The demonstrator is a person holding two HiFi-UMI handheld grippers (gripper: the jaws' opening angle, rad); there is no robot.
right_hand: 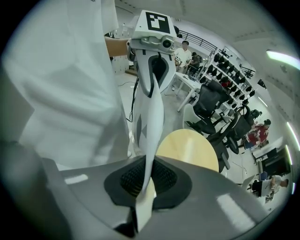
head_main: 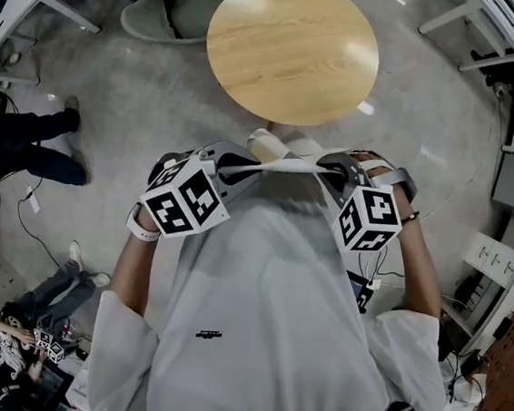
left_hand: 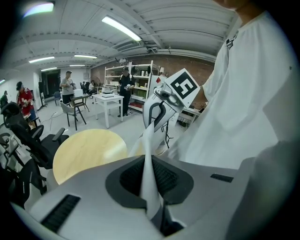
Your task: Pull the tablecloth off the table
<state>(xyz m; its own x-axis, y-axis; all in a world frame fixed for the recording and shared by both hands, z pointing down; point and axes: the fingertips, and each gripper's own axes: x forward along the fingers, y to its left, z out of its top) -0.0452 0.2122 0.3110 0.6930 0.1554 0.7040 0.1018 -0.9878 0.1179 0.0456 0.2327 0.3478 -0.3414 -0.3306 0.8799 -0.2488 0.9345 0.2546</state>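
Workshop with a grey concrete floor [head_main: 159, 101]. The left gripper [head_main: 235, 168] and right gripper [head_main: 331, 169] are each clamped tight on the white tablecloth [head_main: 282, 164]. The cloth runs taut between them against the person's shirt [head_main: 249, 301], just beside the near edge of the round wooden table [head_main: 292, 49], whose top is bare.

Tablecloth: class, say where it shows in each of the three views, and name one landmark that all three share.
Head view: tablecloth at centre, a taut white strip between left claw and right claw.
Left gripper view: bottom centre, rising from the shut jaws.
Right gripper view: centre, rising from the shut jaws.
Shared landmark: the bare round wooden table.
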